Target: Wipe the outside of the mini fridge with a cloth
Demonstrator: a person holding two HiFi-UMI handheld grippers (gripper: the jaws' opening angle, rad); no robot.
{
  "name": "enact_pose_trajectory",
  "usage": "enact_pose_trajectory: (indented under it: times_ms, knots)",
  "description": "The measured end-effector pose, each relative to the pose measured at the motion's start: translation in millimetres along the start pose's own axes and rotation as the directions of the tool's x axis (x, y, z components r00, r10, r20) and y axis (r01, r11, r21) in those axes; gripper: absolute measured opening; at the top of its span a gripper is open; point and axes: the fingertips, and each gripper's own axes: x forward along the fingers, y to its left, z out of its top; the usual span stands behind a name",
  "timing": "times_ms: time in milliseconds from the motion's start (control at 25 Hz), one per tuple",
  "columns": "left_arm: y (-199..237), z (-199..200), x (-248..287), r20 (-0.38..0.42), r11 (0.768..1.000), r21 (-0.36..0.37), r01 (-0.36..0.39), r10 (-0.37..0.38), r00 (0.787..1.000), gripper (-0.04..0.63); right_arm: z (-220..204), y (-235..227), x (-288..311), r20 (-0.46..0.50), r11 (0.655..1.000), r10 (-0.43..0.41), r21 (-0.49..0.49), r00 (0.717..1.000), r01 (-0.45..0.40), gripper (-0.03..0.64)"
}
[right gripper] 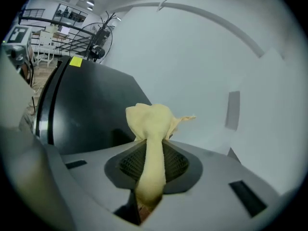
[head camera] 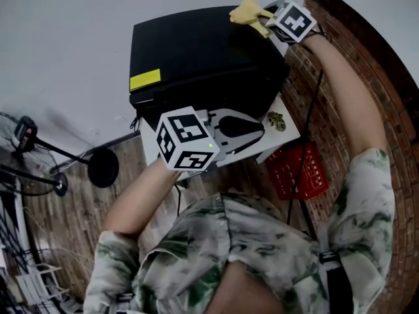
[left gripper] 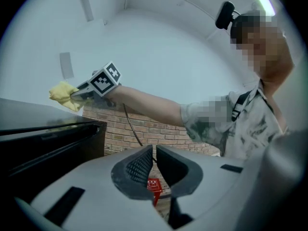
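No readable words, brands or numbers anywhere. On top of the mini fridge (head camera: 203, 57), near its front left corner: a plain yellow label (head camera: 145, 79), no print discernible. In front of the fridge and at its far right corner: black-and-white square markers on the left gripper (head camera: 252, 128) and right gripper (head camera: 262, 17), patterns only. Beside the fridge, on the floor: a red crate (head camera: 296, 172) with a white mark, too small to read.

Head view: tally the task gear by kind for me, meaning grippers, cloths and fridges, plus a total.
2 grippers: left gripper, right gripper
1 cloth, yellow, clamped in the right gripper
1 mini fridge, black
Total: 4
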Motion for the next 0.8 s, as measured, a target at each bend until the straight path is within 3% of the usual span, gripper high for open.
enact_pose_trajectory:
  times_ms: [160, 440, 600, 800]
  knots:
    - [-15, -4, 1, 0.014, 1.000, 0.007, 0.024, -0.025, 1.000, 0.038, 3, -3, -38, 0.094, 0.998, -0.034, 0.061, 0.995, 0.028, 0.092]
    - [-35, -9, 45, 0.008, 0.996, 0.012, 0.087, -0.087, 0.996, 0.038, -42, -17, -67, 0.131, 0.983, -0.072, 0.180, 0.989, 0.048, 0.093]
    - [-22, -6, 82, 0.011, 0.998, 0.019, 0.053, -0.053, 0.999, 0.038, -65, -27, -62, 0.200, 0.978, -0.068, 0.206, 0.977, 0.026, 0.094]
    - [11, 10, 152, 0.031, 0.999, 0.034, -0.019, 0.018, 0.999, 0.039, -89, -51, -37, 0.310, 0.965, -0.016, 0.254, 0.950, -0.067, 0.094]
